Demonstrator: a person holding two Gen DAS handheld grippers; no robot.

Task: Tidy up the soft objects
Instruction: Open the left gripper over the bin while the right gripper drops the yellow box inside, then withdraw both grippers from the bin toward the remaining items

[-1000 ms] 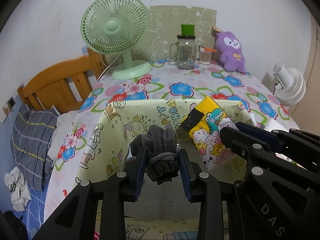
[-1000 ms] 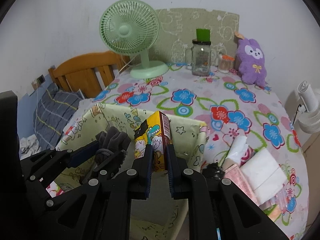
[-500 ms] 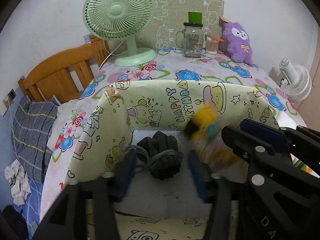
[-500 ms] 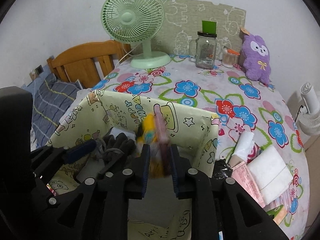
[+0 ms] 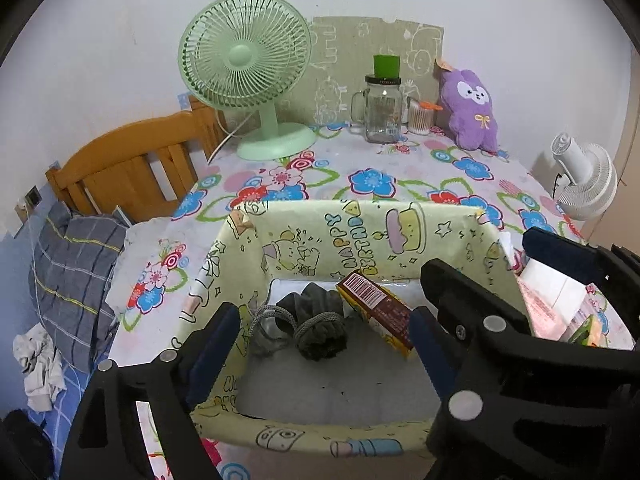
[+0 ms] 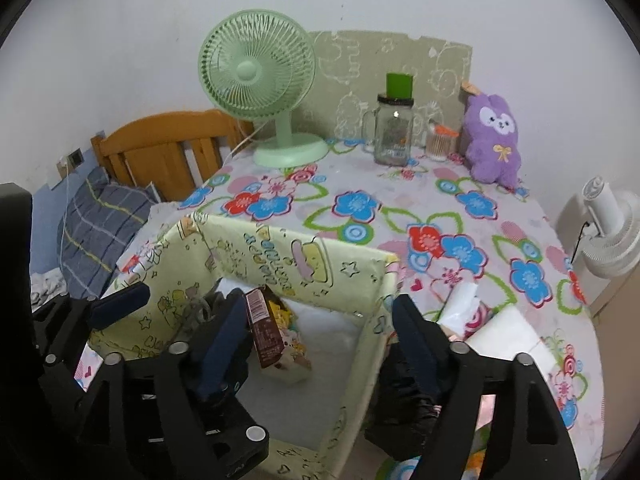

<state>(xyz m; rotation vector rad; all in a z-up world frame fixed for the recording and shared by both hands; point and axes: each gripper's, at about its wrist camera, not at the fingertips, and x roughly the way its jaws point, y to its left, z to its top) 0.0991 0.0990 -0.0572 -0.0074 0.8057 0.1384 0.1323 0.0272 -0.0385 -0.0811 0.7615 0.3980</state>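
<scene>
Gloves (image 5: 316, 320) and the cartoon-printed tissue pack (image 5: 376, 312) lie inside the yellow fabric bin (image 5: 360, 232) — both drops look done. The left gripper (image 5: 320, 340) and right gripper (image 6: 320, 328) have just been opening, jaws wide, nothing between the pads. Loose tissue packs (image 6: 500, 332) at the bin's three o'clock remain — likely next

A plain white wall (image 5: 120, 40) backs the flower-clothed table (image 5: 400, 168), beside a wooden headboard (image 5: 120, 168).
</scene>
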